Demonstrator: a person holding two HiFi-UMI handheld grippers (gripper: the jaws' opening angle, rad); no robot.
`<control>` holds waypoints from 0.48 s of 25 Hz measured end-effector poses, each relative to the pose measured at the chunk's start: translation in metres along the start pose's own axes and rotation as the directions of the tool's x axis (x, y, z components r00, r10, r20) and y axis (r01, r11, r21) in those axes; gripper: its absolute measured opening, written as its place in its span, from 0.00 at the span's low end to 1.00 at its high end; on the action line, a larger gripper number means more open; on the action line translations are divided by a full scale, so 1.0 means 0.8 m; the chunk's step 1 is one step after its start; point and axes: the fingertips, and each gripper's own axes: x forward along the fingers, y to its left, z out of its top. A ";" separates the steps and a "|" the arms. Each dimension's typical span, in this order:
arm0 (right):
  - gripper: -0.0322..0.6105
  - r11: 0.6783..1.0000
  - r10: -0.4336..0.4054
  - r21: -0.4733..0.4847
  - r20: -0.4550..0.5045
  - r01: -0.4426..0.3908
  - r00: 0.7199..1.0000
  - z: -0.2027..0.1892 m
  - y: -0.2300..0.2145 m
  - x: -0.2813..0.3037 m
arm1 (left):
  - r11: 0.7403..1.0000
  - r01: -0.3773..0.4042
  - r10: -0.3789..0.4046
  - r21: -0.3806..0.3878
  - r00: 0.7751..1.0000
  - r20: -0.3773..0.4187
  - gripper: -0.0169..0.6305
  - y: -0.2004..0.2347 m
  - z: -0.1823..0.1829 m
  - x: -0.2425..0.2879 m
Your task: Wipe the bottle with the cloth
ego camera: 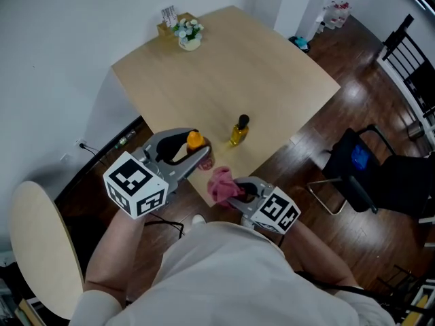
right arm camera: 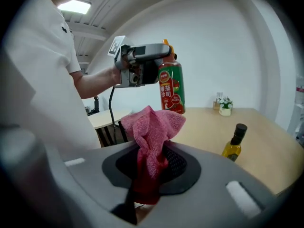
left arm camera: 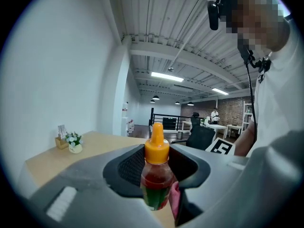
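My left gripper (ego camera: pixel 192 151) is shut on a red sauce bottle (left arm camera: pixel 155 179) with an orange cap (ego camera: pixel 195 139), held upright above the near edge of the table. The same bottle (right arm camera: pixel 171 87) shows in the right gripper view, clamped near its top. A bunched pink cloth (right arm camera: pixel 151 139) stands up between the jaws of my right gripper (ego camera: pixel 238 191), which is shut on it. The pink cloth (ego camera: pixel 221 183) sits just right of and below the bottle, close to its base; whether they touch I cannot tell.
A small olive oil bottle (ego camera: pixel 238 130) with a black cap stands on the light wooden table (ego camera: pixel 224 66). A white flower pot (ego camera: pixel 188 34) and a small box are at the far corner. A black chair (ego camera: pixel 367 168) stands at the right, a round stool (ego camera: pixel 34 243) at the left.
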 end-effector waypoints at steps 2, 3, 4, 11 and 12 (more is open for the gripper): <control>0.19 0.999 -0.020 0.026 0.011 0.019 1.000 -0.001 0.000 -0.020 | 1.000 -0.022 0.022 0.009 1.000 -0.011 0.27 0.003 -0.010 0.008; 0.19 0.999 -0.033 0.037 0.019 0.032 0.999 0.001 0.000 -0.032 | 0.999 -0.033 0.033 0.010 0.999 -0.016 0.27 0.006 -0.018 0.013; 0.19 0.998 -0.049 0.044 0.026 0.047 0.998 0.003 0.000 -0.044 | 0.999 -0.044 0.044 0.008 0.999 -0.020 0.27 0.009 -0.027 0.018; 0.19 0.982 -0.174 0.083 0.019 0.171 0.985 -0.008 -0.018 -0.130 | 0.989 -0.145 0.145 0.011 0.989 -0.036 0.27 0.042 -0.106 0.063; 0.19 0.976 -0.193 0.103 0.017 0.191 0.981 -0.012 -0.022 -0.141 | 0.987 -0.158 0.158 0.014 0.987 -0.038 0.27 0.047 -0.117 0.071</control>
